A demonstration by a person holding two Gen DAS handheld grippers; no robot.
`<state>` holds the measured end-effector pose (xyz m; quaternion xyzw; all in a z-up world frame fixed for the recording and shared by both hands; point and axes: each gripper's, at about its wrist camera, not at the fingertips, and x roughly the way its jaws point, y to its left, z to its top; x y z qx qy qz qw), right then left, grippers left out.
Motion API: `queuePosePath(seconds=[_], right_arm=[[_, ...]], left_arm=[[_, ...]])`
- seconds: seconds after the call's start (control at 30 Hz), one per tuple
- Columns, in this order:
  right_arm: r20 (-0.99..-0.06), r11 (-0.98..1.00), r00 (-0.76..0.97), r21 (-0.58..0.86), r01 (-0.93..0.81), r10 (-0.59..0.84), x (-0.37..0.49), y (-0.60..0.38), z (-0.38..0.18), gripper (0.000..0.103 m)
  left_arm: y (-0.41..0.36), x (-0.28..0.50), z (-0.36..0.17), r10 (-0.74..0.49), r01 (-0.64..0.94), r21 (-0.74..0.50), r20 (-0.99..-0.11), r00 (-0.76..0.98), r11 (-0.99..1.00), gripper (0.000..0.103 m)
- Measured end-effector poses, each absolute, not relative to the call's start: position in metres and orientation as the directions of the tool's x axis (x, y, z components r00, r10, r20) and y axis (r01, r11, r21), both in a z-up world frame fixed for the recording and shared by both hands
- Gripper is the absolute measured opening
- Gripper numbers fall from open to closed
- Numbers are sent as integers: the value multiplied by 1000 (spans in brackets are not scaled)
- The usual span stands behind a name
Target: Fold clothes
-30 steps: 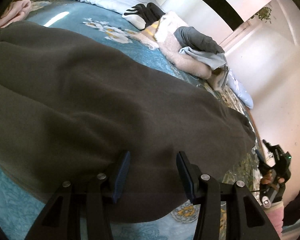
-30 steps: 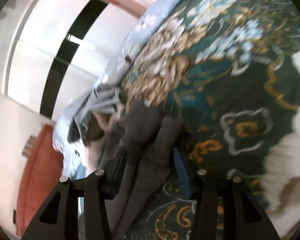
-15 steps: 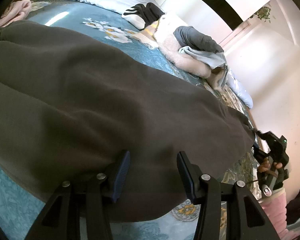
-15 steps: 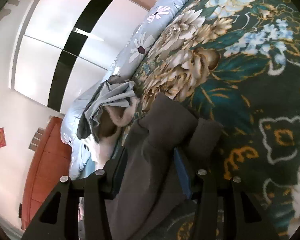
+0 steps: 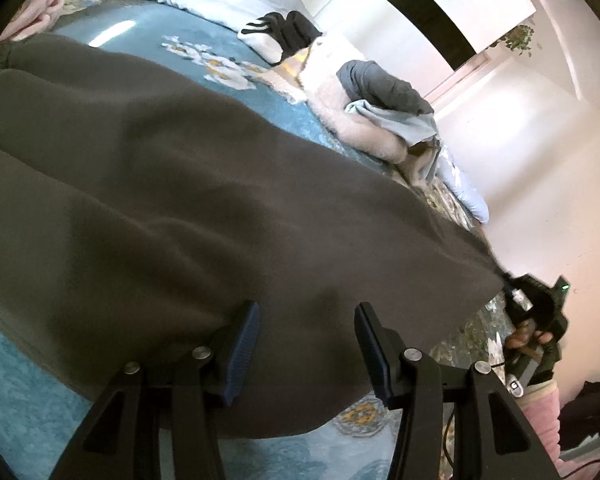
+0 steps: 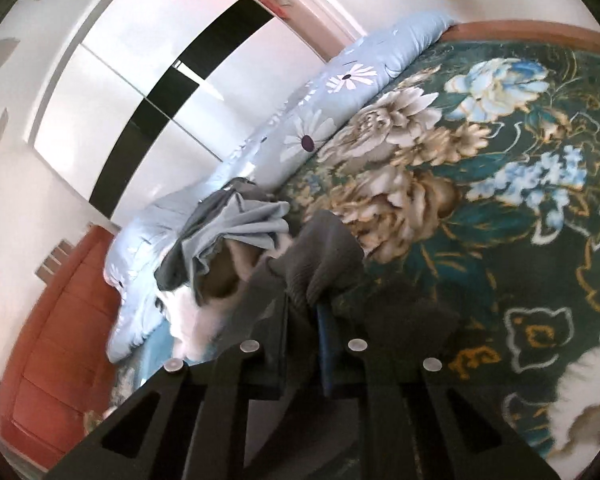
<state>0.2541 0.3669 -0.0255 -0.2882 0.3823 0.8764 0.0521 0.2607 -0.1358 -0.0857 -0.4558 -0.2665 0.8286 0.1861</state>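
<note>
A dark grey sweatshirt point(image 5: 204, 200) is spread across the floral bedspread point(image 6: 520, 208). Its ribbed corner point(image 6: 320, 256) is pinched between the clenched fingers of the right gripper point(image 6: 304, 320). The left gripper point(image 5: 306, 344) is held released over the near hem. A clothes pile point(image 5: 380, 120) is seen by the pillow point(image 6: 332, 92).

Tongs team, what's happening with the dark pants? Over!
Right tongs shut on dark pants cuff. Left tongs open over the pants. Clothes pile beyond, not blocking.
</note>
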Motion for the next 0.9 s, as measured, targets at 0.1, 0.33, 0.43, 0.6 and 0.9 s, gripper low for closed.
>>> queuePosePath(seconds=[0.1, 0.33, 0.43, 0.6, 0.9], right_arm=[[-604, -637, -784, 663, -394, -143, 254, 379, -57, 13], [-643, -657, -753, 630, -414, -142, 258, 381, -59, 16], [-685, -719, -723, 548, -426, -94, 256, 374, -52, 26], [-731, -707, -681, 503, -497, -41, 256, 376, -58, 53], [-666, -598, -735, 643, -478, -128, 262, 390, -76, 56]], left_arm=[[-135, 262, -86, 552, -72, -607, -660, -511, -792, 54], [-134, 261, -87, 547, -66, -603, -665, -509, -795, 54], [-135, 262, -87, 551, -66, -608, -662, -507, -791, 54], [-137, 262, -88, 561, -68, -618, -655, -507, -783, 54], [-140, 262, -90, 577, -71, -635, -642, -505, -769, 54]])
